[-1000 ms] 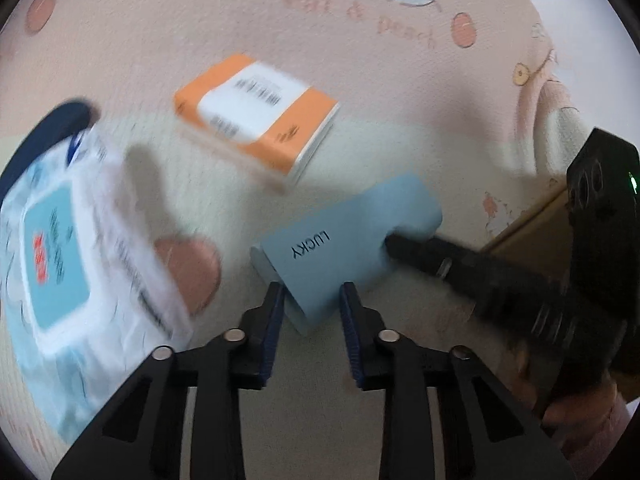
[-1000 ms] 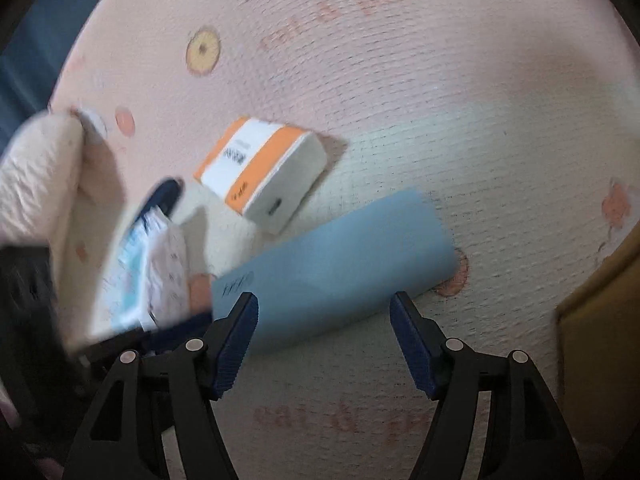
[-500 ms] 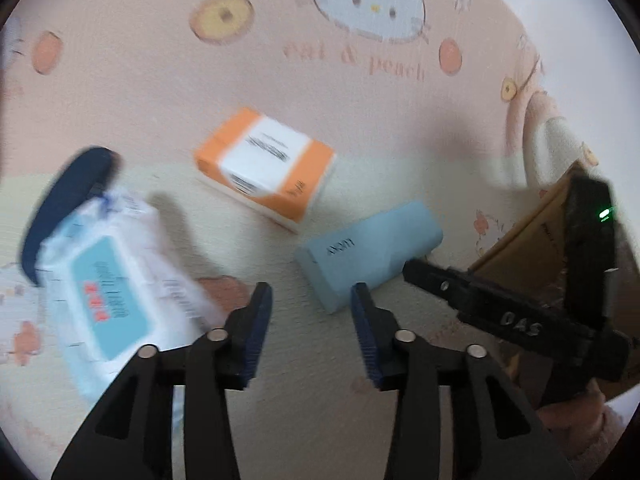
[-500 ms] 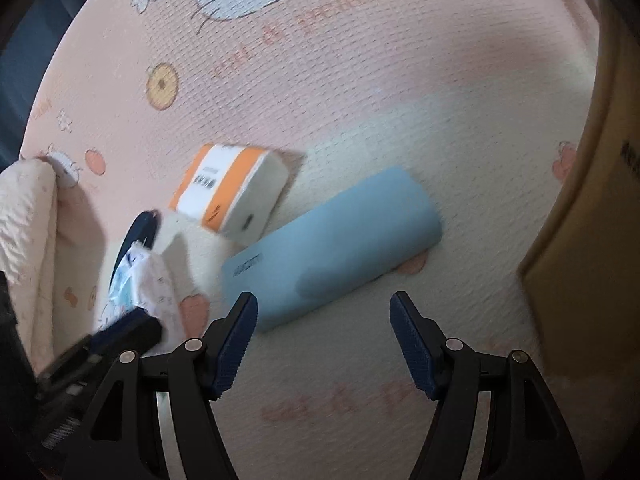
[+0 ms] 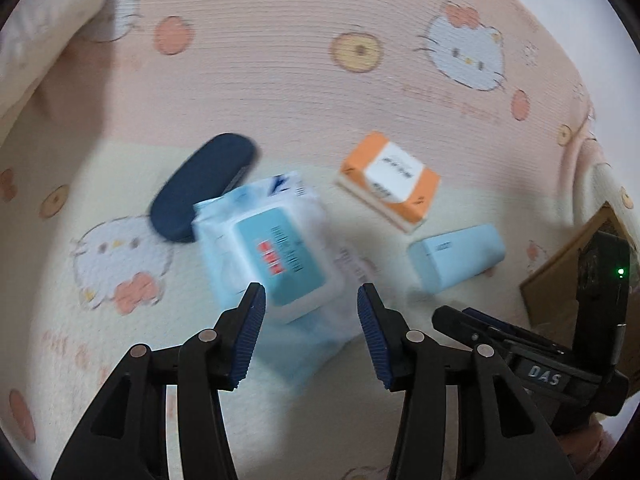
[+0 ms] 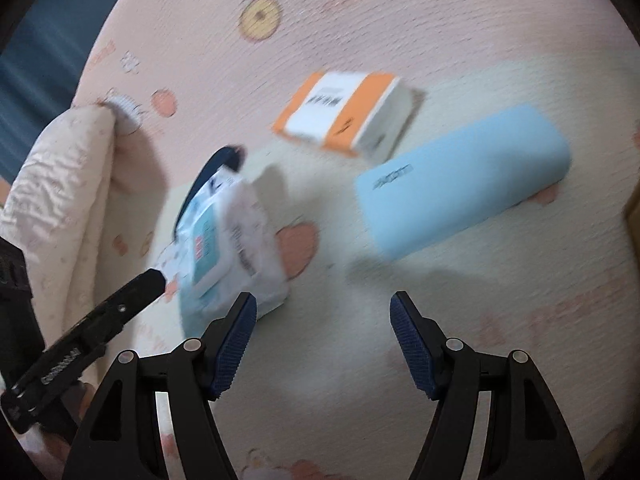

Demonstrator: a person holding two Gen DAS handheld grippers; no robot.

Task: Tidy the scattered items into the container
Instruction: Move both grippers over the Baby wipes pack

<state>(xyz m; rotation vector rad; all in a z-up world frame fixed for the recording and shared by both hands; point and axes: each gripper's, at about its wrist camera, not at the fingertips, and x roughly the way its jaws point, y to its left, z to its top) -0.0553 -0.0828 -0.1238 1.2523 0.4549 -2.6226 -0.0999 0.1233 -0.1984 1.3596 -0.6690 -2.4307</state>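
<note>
Nothing looks tidied yet: the wet-wipes pack (image 5: 276,248), navy case (image 5: 202,186), orange box (image 5: 390,180) and light-blue case (image 5: 456,256) all lie on the blanket (image 5: 260,60) (cardboard box (image 5: 568,256) at the edge), with the left claw (image 5: 310,332), which has just been opening, and the right claw (image 6: 322,344) both wide and empty.

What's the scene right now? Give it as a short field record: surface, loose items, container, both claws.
surface: pink and cream cartoon blanket
loose items: wipes pack; orange box; light blue case; dark blue case, partly under the wipes pack
container: cardboard box, only an edge visible at right
left claw: open, just been opening, nothing gripped, wipes pack ahead between its tips
right claw: open, empty, light blue case ahead
packed: nothing seen in the box
</note>
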